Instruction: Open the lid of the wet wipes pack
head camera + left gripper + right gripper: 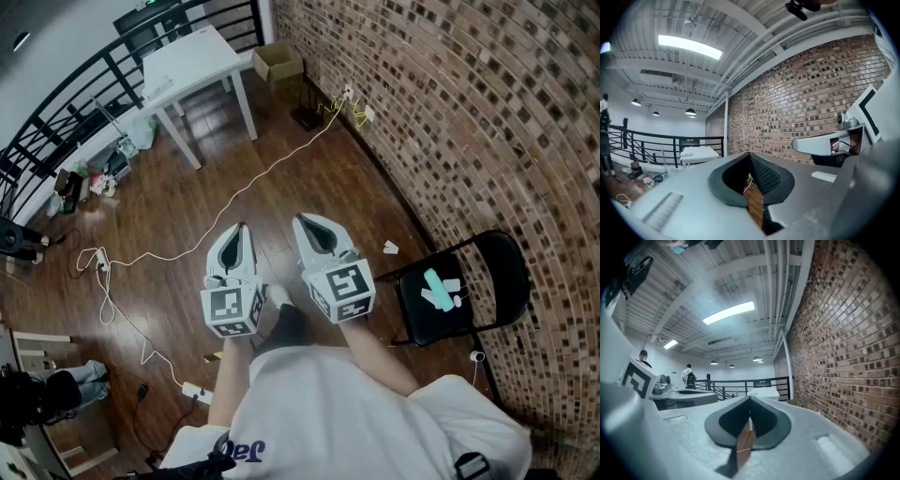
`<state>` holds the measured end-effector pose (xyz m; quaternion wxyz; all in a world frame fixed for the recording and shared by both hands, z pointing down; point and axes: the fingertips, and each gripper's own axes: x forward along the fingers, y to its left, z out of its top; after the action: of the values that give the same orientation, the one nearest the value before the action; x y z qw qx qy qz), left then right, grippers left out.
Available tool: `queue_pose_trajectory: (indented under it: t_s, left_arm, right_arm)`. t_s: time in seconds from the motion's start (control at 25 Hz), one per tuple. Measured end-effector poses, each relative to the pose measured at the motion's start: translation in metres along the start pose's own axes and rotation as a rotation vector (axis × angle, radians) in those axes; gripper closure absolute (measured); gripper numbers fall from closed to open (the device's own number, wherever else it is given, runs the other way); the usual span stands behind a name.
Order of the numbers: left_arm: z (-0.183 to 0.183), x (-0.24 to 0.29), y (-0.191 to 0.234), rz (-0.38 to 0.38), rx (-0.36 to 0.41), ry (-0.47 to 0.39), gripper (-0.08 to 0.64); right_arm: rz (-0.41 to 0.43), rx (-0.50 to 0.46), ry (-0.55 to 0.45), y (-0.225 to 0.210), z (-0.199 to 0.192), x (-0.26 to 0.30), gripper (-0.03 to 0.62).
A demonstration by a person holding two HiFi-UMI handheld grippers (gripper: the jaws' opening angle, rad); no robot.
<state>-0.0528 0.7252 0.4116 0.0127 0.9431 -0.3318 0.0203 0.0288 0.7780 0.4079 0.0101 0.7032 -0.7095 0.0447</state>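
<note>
The wet wipes pack (441, 290), pale teal and white, lies on the seat of a black folding chair (487, 314) at the right in the head view. My left gripper (236, 231) and right gripper (306, 221) are held level side by side over the wooden floor, left of the chair and well apart from the pack. Both are shut with nothing between the jaws. In the left gripper view the left gripper (750, 155) has its tips together, and the right gripper's body (825, 143) shows at the right. The right gripper (750, 400) is likewise closed in the right gripper view. Neither gripper view shows the pack.
A brick wall (487, 122) curves along the right, close behind the chair. A white table (192, 58) and a cardboard box (278, 61) stand at the far end. White cables (141, 258) trail over the floor to a power strip (194, 391). A black railing (56, 112) runs at the left.
</note>
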Motion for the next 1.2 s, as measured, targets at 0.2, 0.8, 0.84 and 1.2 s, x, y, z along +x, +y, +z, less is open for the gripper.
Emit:
queue_pose_trajectory:
  t_s: [0.2, 0.8, 0.84, 1.2]
  left_arm:
    - [0.023, 0.055, 0.068, 0.023, 0.010, -0.036, 0.549]
    - [0.028, 0.152, 0.280, 0.233, -0.063, -0.037, 0.546]
    - [0.022, 0.158, 0.291, 0.255, -0.077, -0.025, 0.546]
    - [0.025, 0.254, 0.409, 0.326, -0.080, 0.002, 0.545]
  right_arm:
    - [0.054, -0.023, -0.013, 0.001, 0.025, 0.102, 0.600]
    - [0.298, -0.098, 0.040, 0.067, 0.037, 0.341, 0.600]
    - [0.315, -0.099, 0.042, 0.067, 0.036, 0.354, 0.600]
    - [0.393, -0.080, 0.049, 0.064, 0.043, 0.519, 0.600]
